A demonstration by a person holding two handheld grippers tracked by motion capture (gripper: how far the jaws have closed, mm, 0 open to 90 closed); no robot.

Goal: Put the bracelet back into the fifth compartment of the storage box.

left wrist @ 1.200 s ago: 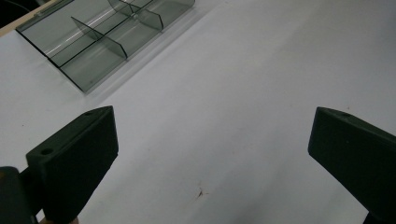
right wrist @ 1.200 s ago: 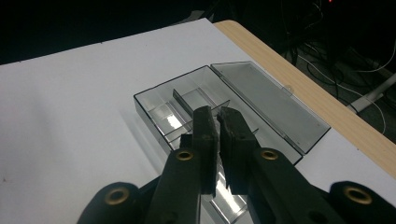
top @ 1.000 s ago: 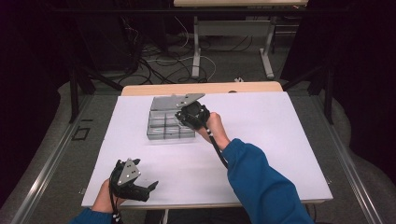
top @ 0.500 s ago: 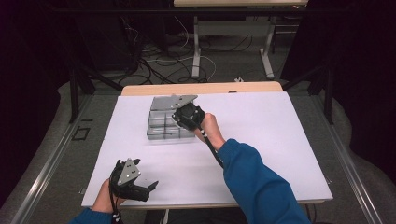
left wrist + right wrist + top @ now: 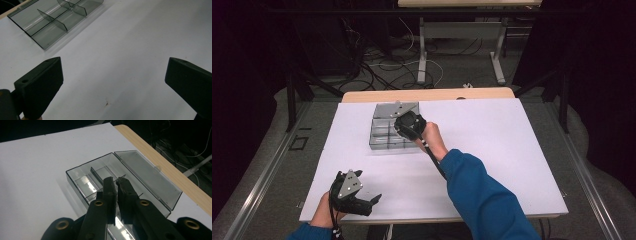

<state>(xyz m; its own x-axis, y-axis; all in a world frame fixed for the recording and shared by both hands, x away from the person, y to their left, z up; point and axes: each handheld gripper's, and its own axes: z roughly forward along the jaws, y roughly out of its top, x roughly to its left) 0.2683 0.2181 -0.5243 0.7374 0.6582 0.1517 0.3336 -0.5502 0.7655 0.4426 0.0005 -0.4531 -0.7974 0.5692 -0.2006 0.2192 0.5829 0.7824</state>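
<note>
We have the right gripper [image 5: 398, 126] over the clear box [image 5: 85, 181], which sits toward the far left of the white tabletop [image 5: 492, 150], its lid [image 5: 147, 176] thrown open and lying flat on the far side. The jaws of that gripper are drawn nearly together, with a thin slit between them; whether something small is pinched there we cannot tell. In the right gripper view the tips hang above the middle compartments, close to the dividers [image 5: 96, 176]. We cannot tell whether they touch the box.

Our left gripper [image 5: 373, 200] waits at the near left edge of the tabletop, well apart from the box, with its jaws spread wide and nothing between them. In its own view we see bare white surface ahead and the box's near corner at the far left.

As for progress, the box is already open, so that step looks done. The compartments we can see appear bare, though reflections make this hard to confirm. We judge that the work is at the stage of dealing with the inside of the box, and closing the lid is still ahead.
</note>
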